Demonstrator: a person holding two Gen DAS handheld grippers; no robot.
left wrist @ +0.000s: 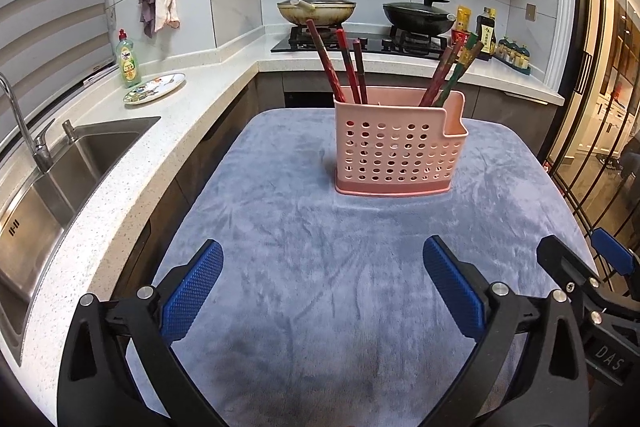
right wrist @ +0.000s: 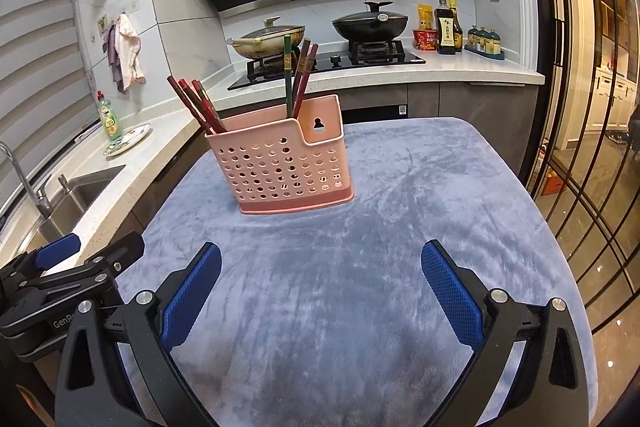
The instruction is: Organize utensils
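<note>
Both claws, left claw (left wrist: 322, 291) and right claw (right wrist: 320, 291), hung wide open and empty, the pink holder (left wrist: 398, 147) of upright chopsticks (left wrist: 346, 67) standing near twelve o'clock on the cloth-covered counter (left wrist: 320, 247), about equally reachable.

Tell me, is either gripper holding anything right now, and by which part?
Nothing is held. The left gripper and right gripper are both open over the blue cloth; the chopsticks stand in the pink holder.
</note>
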